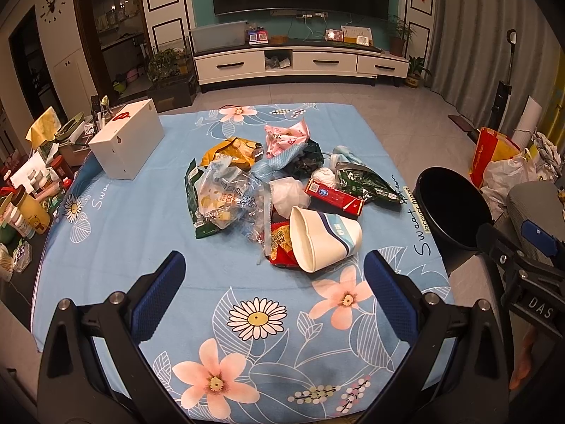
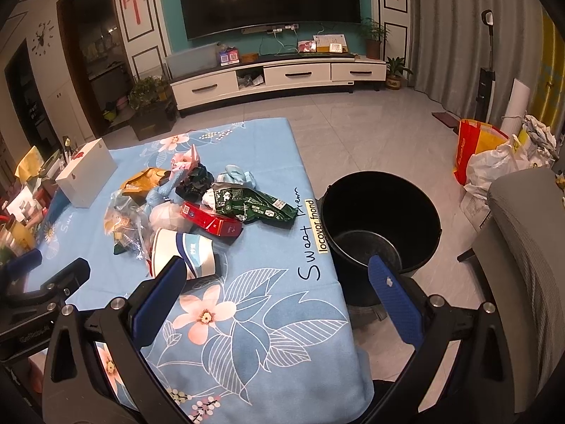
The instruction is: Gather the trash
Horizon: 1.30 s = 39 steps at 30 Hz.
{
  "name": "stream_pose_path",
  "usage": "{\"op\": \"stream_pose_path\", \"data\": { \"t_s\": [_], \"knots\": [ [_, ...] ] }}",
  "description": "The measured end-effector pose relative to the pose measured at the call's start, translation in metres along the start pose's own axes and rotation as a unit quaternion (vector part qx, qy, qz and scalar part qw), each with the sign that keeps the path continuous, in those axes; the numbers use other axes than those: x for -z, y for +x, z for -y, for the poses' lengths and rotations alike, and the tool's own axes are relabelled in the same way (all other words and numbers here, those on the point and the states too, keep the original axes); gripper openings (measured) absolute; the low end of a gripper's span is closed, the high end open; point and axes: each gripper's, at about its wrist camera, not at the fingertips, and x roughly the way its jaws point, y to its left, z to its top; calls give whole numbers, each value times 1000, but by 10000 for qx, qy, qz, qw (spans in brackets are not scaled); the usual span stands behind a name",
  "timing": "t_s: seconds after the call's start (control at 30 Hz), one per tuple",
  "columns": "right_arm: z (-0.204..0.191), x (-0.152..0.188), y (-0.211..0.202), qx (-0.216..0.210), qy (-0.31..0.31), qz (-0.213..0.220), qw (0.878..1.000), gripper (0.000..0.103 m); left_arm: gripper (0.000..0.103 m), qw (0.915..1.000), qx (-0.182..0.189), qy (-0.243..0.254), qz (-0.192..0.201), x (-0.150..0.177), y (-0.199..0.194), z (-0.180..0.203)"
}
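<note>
Trash (image 1: 279, 190) sits heaped mid-table on the blue floral cloth (image 1: 141, 247), none of it collected as far as shown. Left wrist view: the left gripper (image 1: 273, 275) is spread wide, holding nothing, hovering over the cloth just short of the heap. Nearest item is a paper cup (image 1: 323, 240) on its side, mouth toward the camera, lying on a red snack wrapper (image 1: 280, 243). Behind it a red carton (image 1: 333, 196), a green bag (image 1: 367, 182), a clear plastic bag (image 1: 226, 194), a yellow bag (image 1: 229, 152) and a pink wrapper (image 1: 286, 134). White box (image 1: 127, 143) stands apart at the left. The bin (image 1: 450, 208) is off the table's right edge.

Right wrist view: the right gripper (image 2: 279, 275) is also spread and holds nothing, near the table's right edge, with one finger over the cloth and one over the bin (image 2: 381, 219). The bin's inside looks bare, bottom visible. The cup (image 2: 183, 251) lies just beyond the left finger (image 2: 159, 296), red carton (image 2: 212, 221) and green bag (image 2: 254, 203) farther back.

Judgement: task at the very start; whole heap left to move.
</note>
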Motion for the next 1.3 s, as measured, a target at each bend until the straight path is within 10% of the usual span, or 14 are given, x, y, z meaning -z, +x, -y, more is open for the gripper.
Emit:
{"op": "stream_pose_path", "data": {
  "t_s": [0.3, 0.8, 1.03, 1.3],
  "knots": [
    [6, 3, 9, -17, 49, -60, 10000, 100, 101, 10000, -25, -2, -85, -1, 7, -1],
    [49, 17, 42, -1013, 422, 102, 9939, 100, 100, 9906, 1089, -806, -165, 21, 47, -43],
    [53, 39, 78, -1473, 495, -286, 9874, 100, 100, 9656, 2136, -1284, -736, 50, 89, -43],
    [48, 42, 99, -1543, 518, -468, 9856, 100, 99, 9613, 2355, -1267, -657, 33, 127, -23]
  ]
}}
